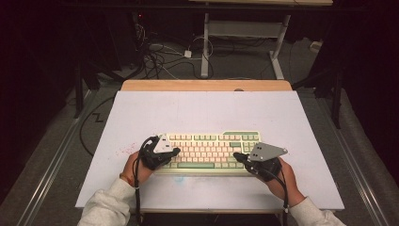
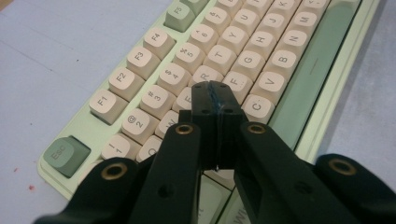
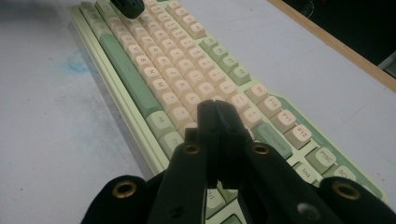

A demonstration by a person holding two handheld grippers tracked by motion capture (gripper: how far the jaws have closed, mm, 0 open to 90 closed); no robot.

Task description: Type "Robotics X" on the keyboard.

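Keyboard (image 1: 209, 150) sits at six o'clock on the white table (image 1: 202, 110); both claws are clenched on nothing, left gripper (image 1: 173, 152) over its nine o'clock keys, right gripper (image 1: 236, 156) at three. Press straight down, one key each, tips kept upright

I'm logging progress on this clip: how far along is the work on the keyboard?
Done: both grippers are shut and brought over the keyboard, which lies flat on the white table. In hand: the left gripper has its tip over the keys near D and F, and the right gripper is over the right-hand keys. Whether either tip presses a key cannot be told. Left: nothing on the keyboard shows what is still to do.
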